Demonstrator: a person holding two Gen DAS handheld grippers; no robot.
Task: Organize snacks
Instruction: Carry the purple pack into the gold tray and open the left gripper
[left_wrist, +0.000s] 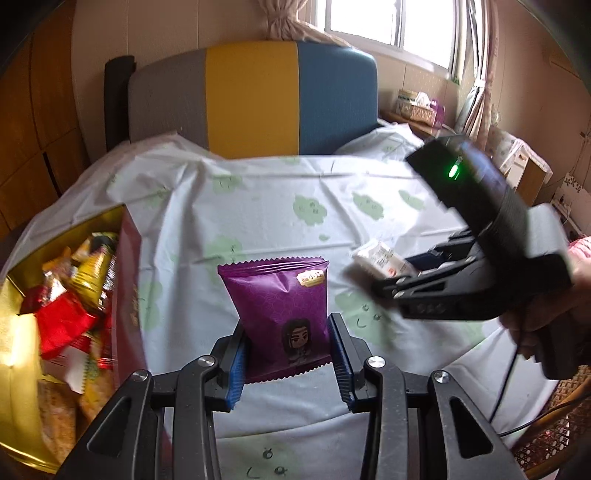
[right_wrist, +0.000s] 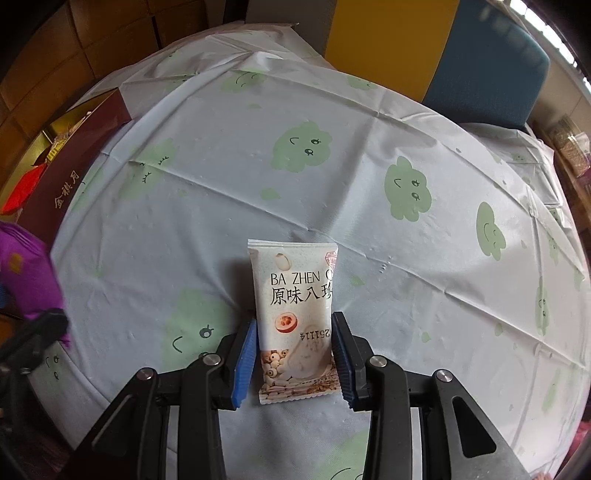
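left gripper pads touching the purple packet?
Touching. The left wrist view shows the left gripper with both blue pads pressed against the sides of the purple snack packet, which is pinched narrower there and held above the tablecloth.

Your left claw (left_wrist: 290, 363) covers both side edges of the purple snack packet (left_wrist: 279, 306), and its lower seam dips behind the claw's frame. Beside that packet, the gold box (left_wrist: 22, 295) runs off the left edge, its heaped wrappers (left_wrist: 74, 295) too jumbled and blurred to tell apart. Your right claw (left_wrist: 373, 275) appears smeared, so the white packet (left_wrist: 380, 260) in it shows unreadable print. In the right wrist view, that white packet's (right_wrist: 295, 314) top line of lettering is cut short where the wrapper curves away.
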